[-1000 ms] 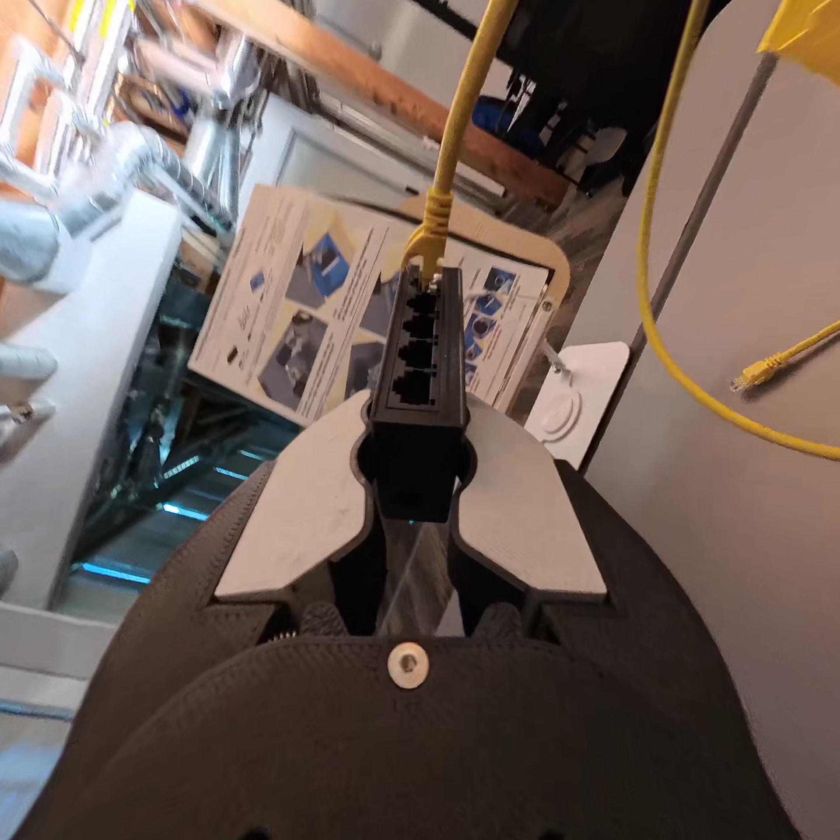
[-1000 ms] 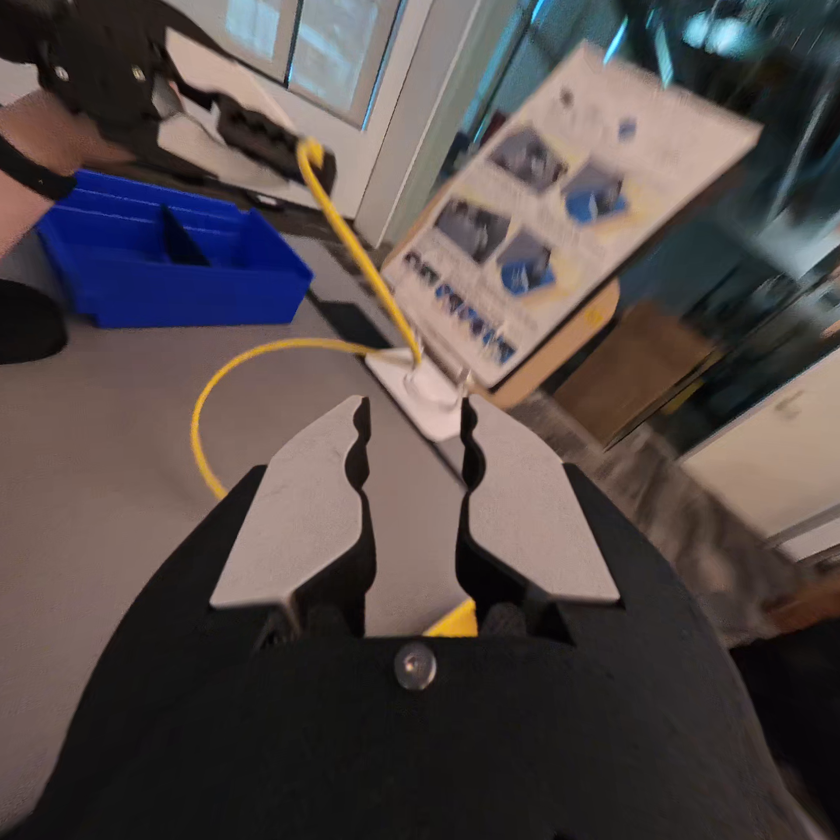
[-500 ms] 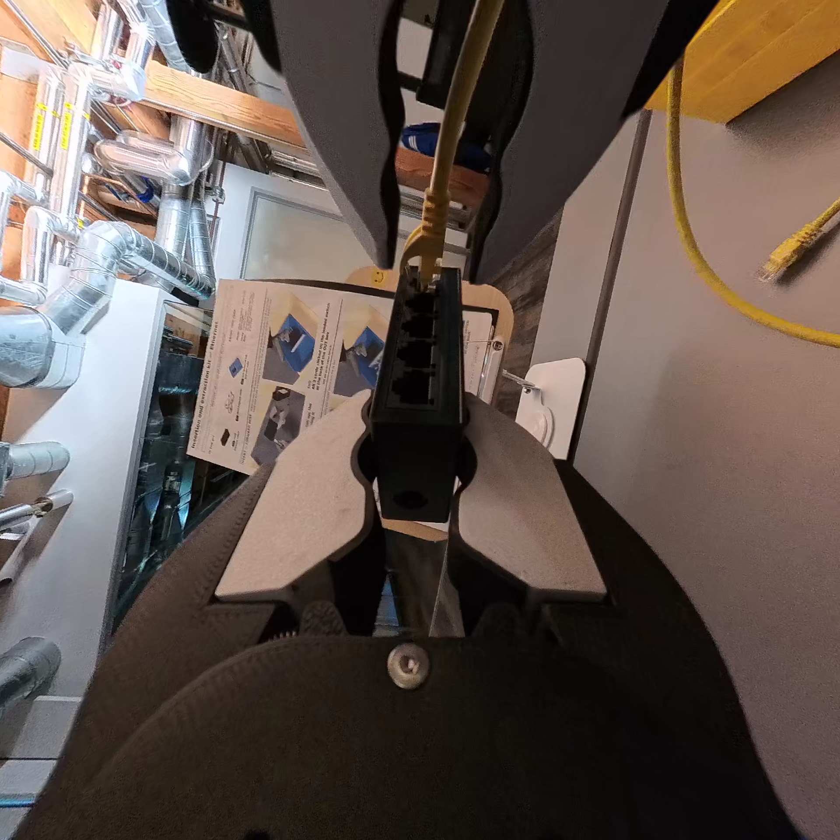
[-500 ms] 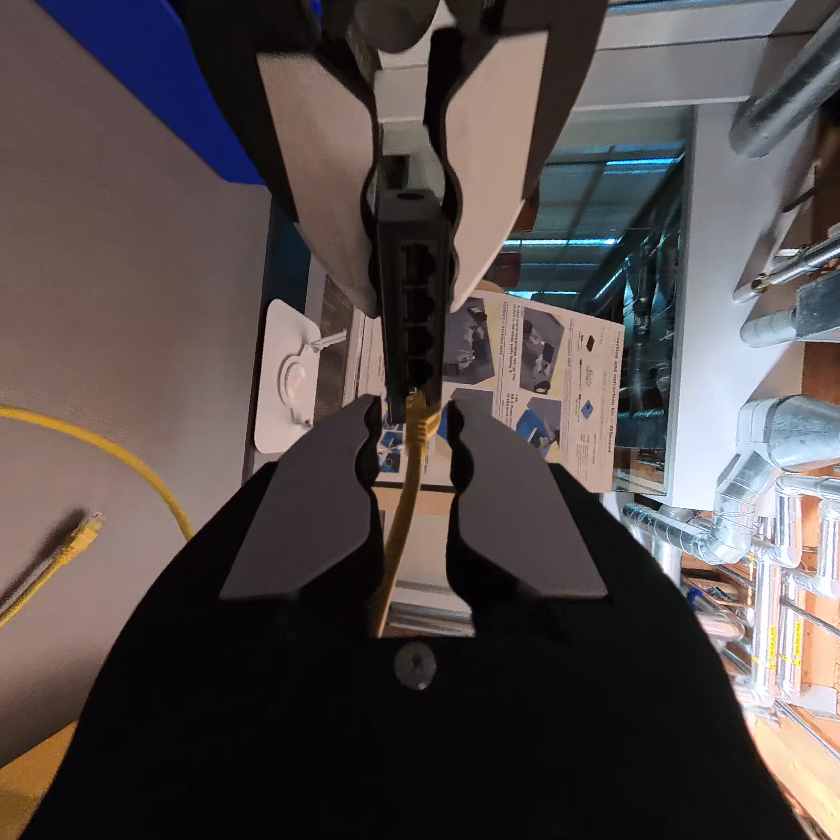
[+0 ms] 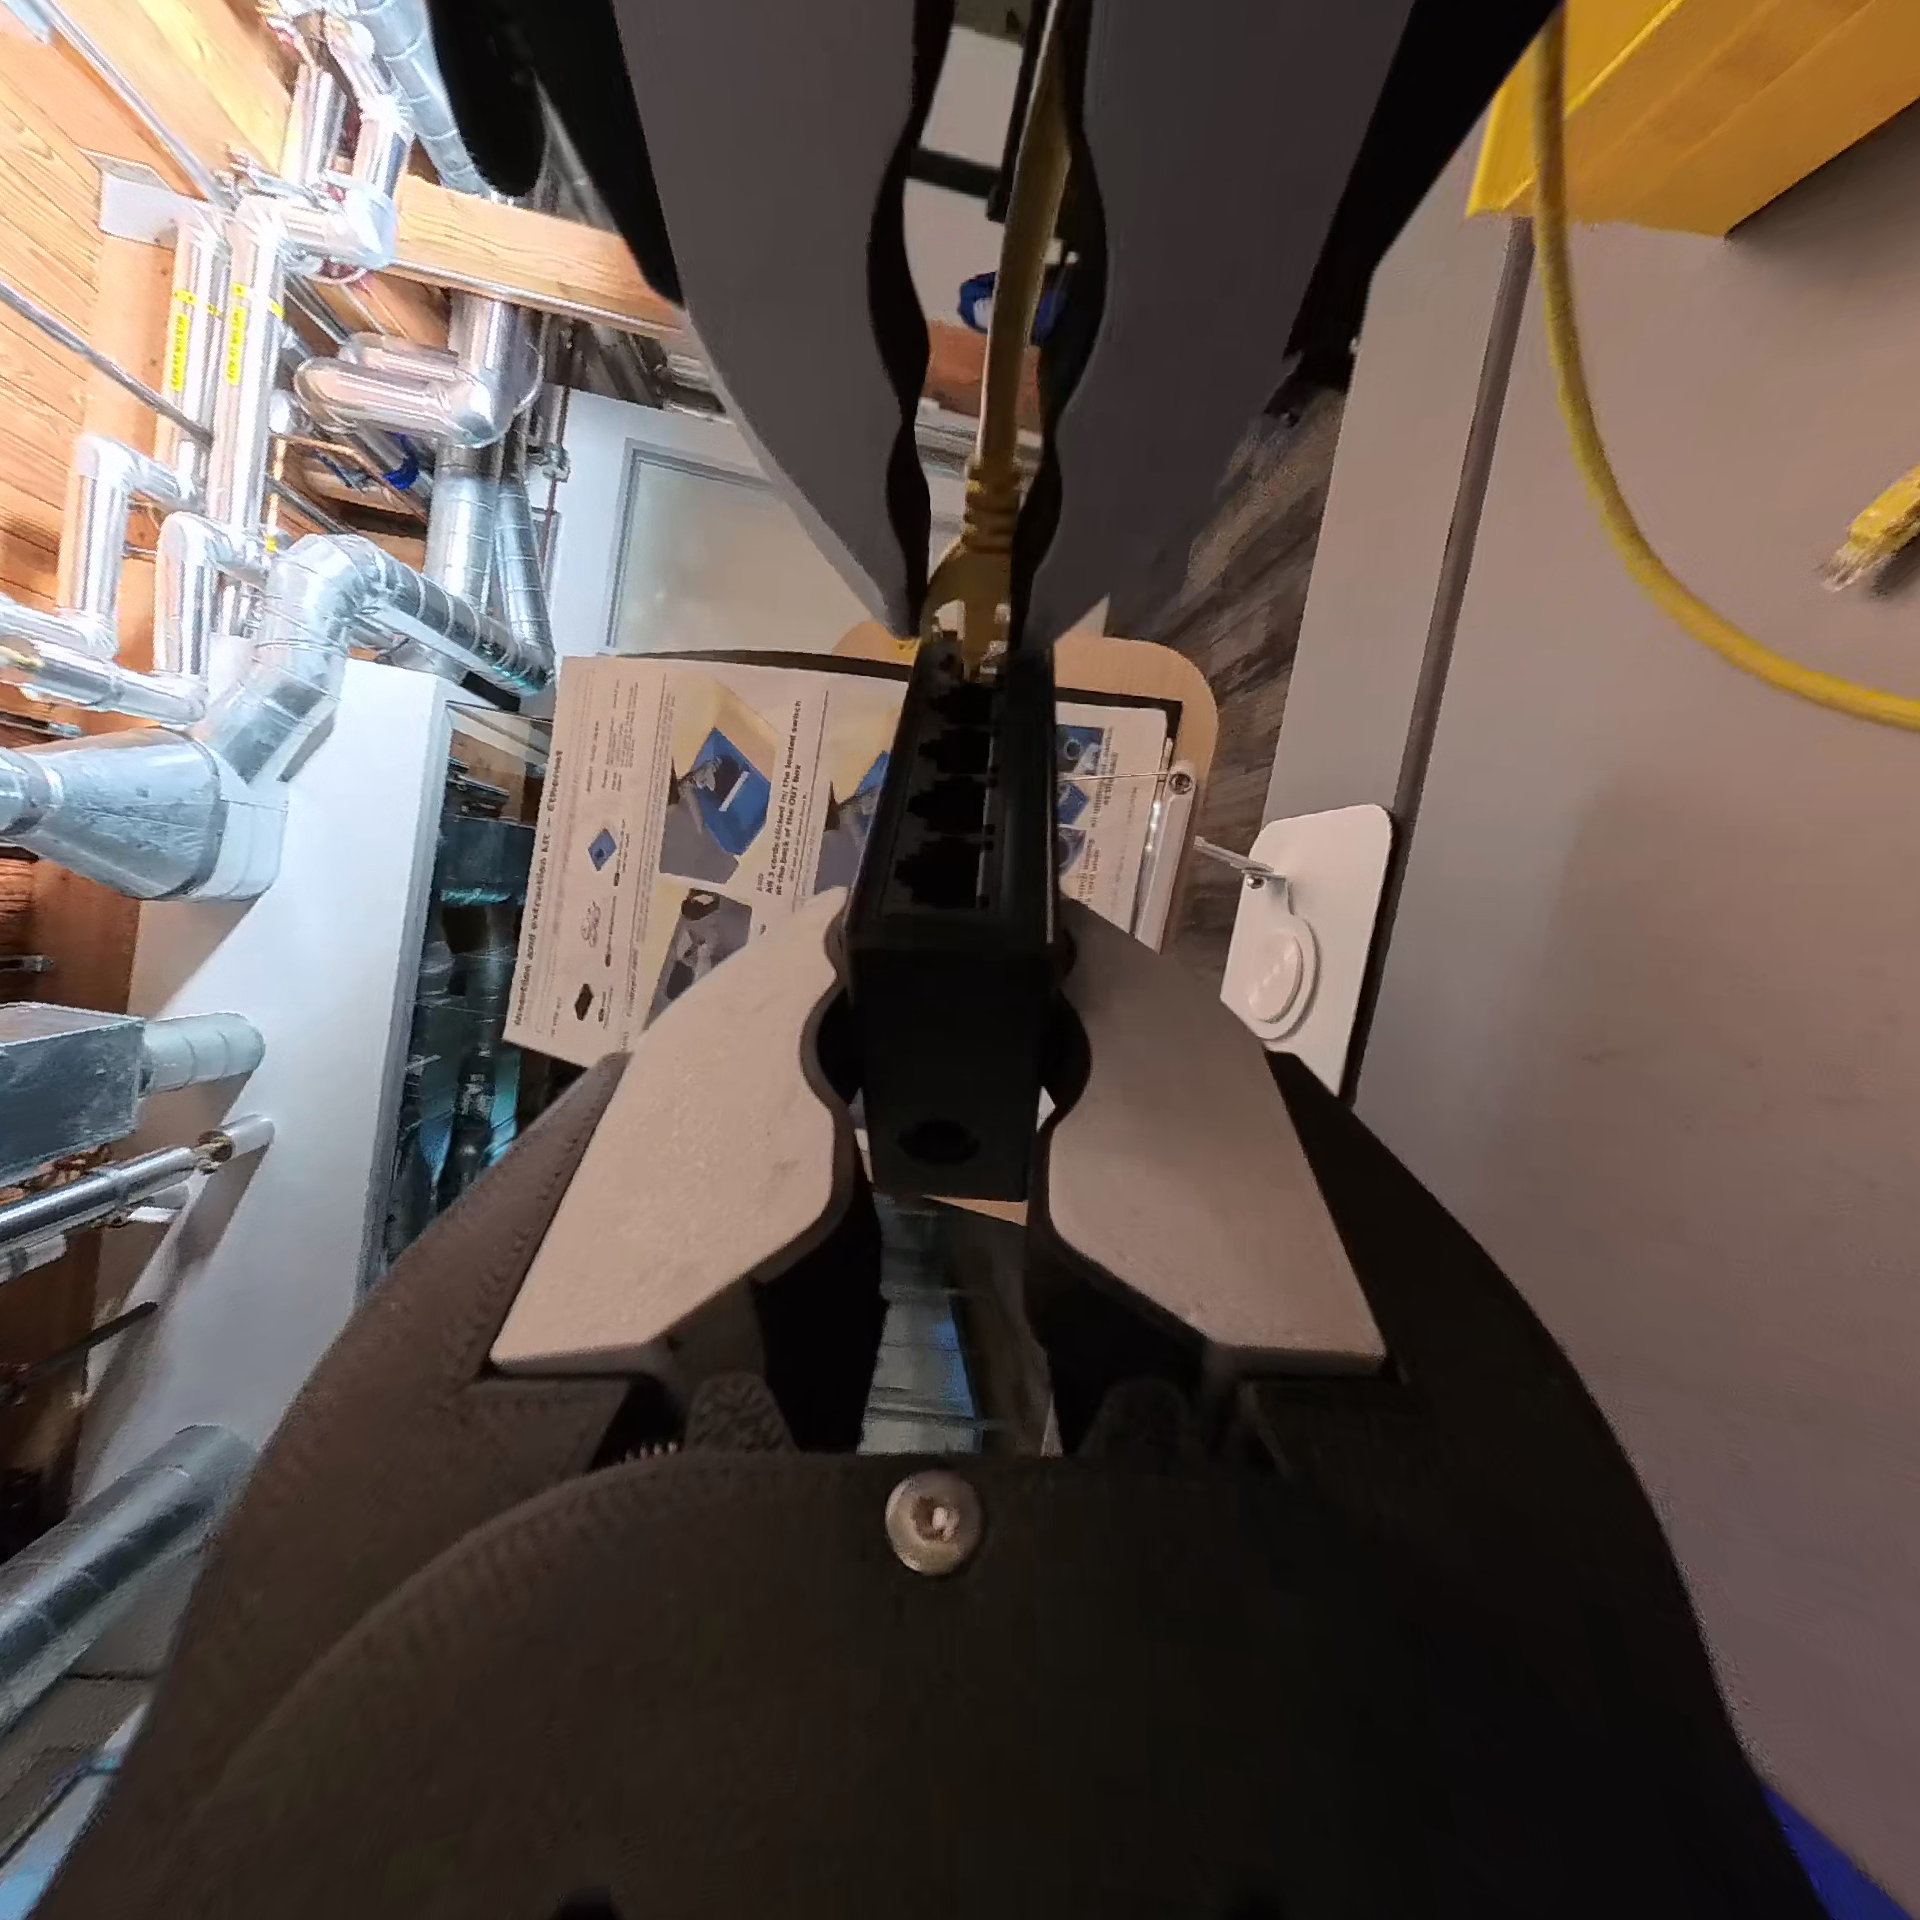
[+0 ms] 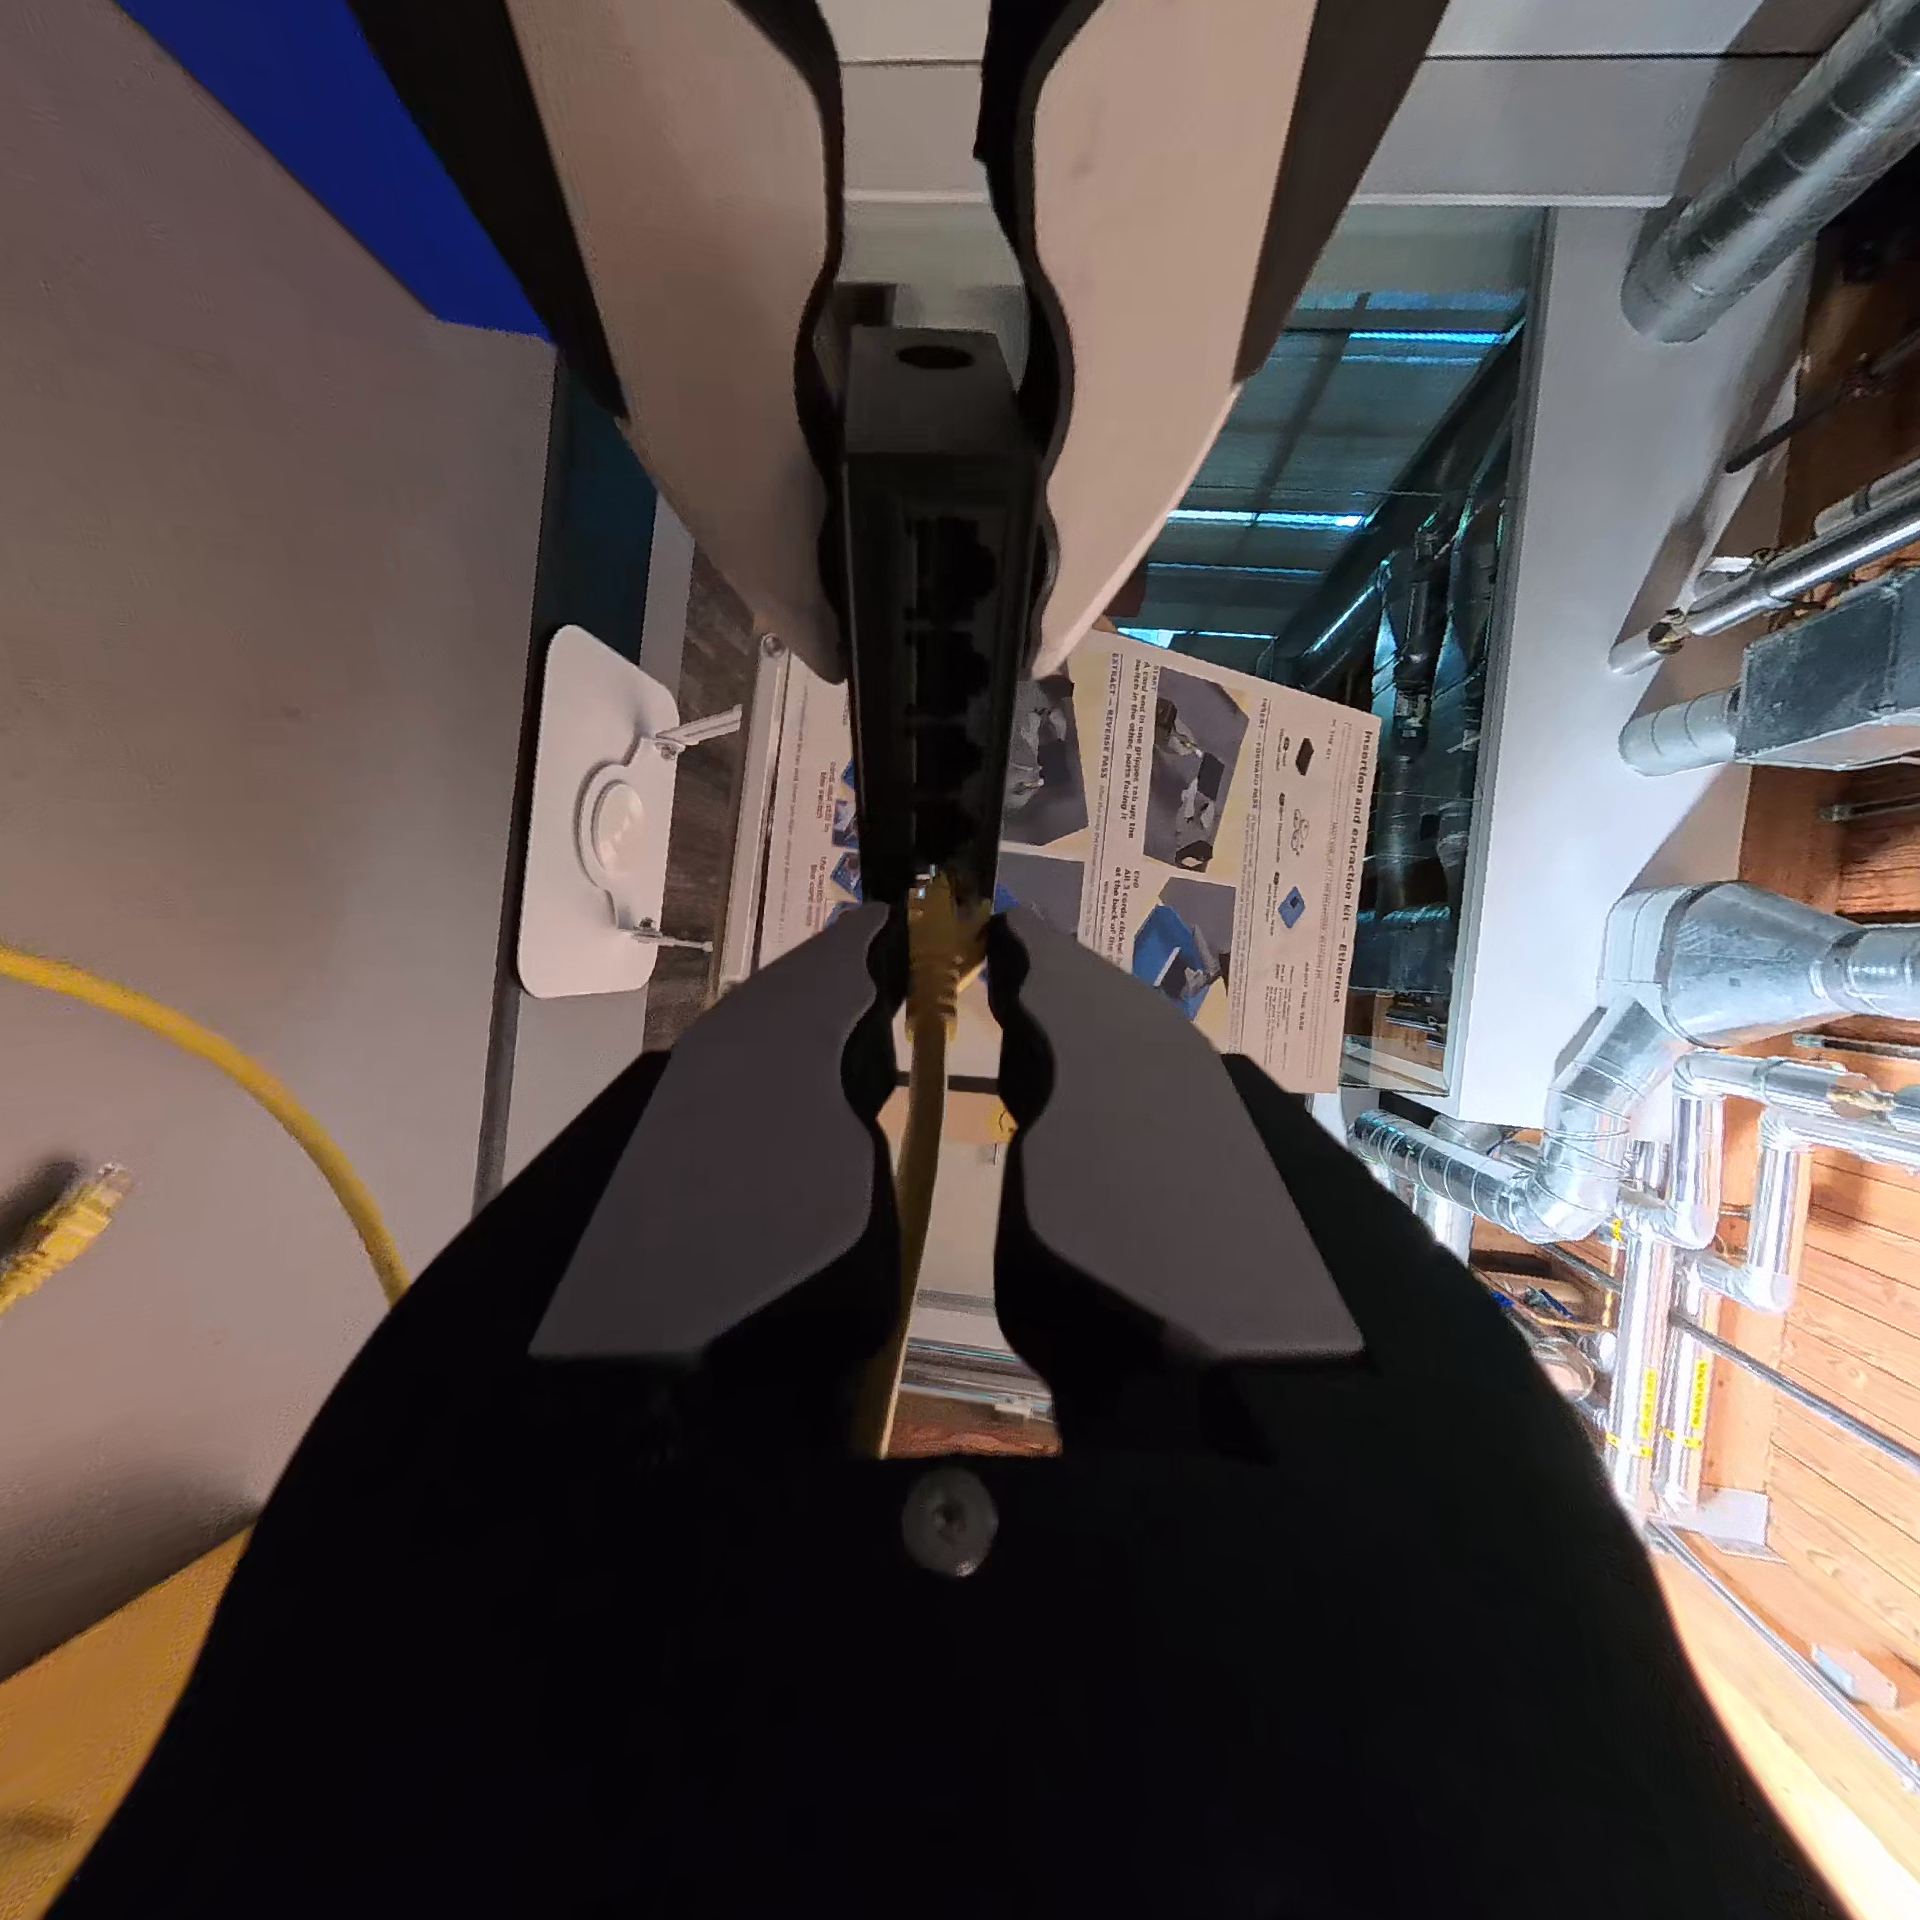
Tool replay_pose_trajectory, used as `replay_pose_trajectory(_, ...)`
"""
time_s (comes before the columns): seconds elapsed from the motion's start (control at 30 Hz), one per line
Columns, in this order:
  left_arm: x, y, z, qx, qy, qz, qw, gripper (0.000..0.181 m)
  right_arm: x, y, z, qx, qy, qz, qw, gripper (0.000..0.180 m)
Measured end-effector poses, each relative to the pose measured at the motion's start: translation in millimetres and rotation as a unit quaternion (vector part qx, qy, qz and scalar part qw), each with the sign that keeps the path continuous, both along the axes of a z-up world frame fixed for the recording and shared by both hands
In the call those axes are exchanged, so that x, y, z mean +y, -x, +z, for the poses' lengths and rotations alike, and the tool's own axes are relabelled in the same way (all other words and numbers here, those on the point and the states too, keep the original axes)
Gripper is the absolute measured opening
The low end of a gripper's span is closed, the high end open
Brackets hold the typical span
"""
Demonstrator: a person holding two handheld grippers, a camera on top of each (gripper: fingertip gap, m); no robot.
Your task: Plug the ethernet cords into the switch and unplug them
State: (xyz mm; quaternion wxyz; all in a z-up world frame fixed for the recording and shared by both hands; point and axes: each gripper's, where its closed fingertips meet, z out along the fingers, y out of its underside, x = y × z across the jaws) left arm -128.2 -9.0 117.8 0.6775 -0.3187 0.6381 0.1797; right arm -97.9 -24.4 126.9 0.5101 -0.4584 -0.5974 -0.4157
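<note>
Left gripper (image 5: 951, 997): jaws clenched on the black switch (image 5: 956, 914), gripping its near end from both sides.
Switch: one, held in the air beside the grey worktop (image 5: 1662, 1039), not resting on it; its port face is turned to the left wrist camera.
Ports: five in a single row; four show as dark, vacant openings, the far one holds a plug.
Plugged cord (image 5: 1023, 312): one yellow ethernet cord, its plug (image 5: 977, 613) seated in the end port farthest from the left gripper, the cable running back between the right gripper's fingers.
Right gripper (image 6: 940, 935): jaws on either side of the plug's boot, a narrow gap showing on each side; not clamped as far as the right wrist view shows, though contact cannot be told for sure.
Facing: the two grippers point at each other along the switch, one at each end.
Loose cord (image 5: 1621, 499): one more yellow cable lies curved on the worktop, with one free plug (image 5: 1881, 530) just beside it; whether that plug belongs to this cable cannot be told.
White mount plate (image 5: 1304, 925): one, on the worktop edge near the switch.
Instruction sheet (image 5: 727, 821): one printed page with photos, on a wooden board behind the switch.
Ducting (image 5: 260, 644): several silver pipes in the background.
Blue bin (image 6: 343, 156): one corner visible past the left gripper in the right wrist view.
</note>
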Motion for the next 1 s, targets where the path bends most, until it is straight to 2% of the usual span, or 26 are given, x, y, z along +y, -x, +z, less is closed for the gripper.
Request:
replay_pose_trajectory(0.13, -0.1, -5.7, 2.2, -0.015, -0.004, 0.001, 1.000, 0.031, -3.4, -5.1, 0.2, -0.004, 0.045, -0.006, 0.999, 0.014)
replay_pose_trajectory(0.33, 2.4, -20.4, -12.5, -0.007, 0.036, -0.007, 0.999, 0.033, -6.4, -20.0, -18.0, -0.073, 0.114, -0.037, 0.990, 0.015)
replay_pose_trajectory(0.43, 1.5, -27.6, -15.4, -0.020, 0.047, -0.012, 0.999, 0.033, -6.9, -27.0, -20.4, -0.058, 0.162, -0.037, 0.984, 0.015)
replay_pose_trajectory(0.7, 8.2, -46.0, -40.4, -0.008, 0.090, -0.026, 0.996, 0.033, -9.2, -45.6, -44.1, -0.076, 0.292, -0.059, 0.952, 0.015)
replay_pose_trajectory(1.0, 21.4, -50.9, -53.6, -0.024, 0.136, -0.022, 0.990, 0.033, -2.8, -49.5, -51.3, -0.088, 0.335, -0.075, 0.935, 0.016)
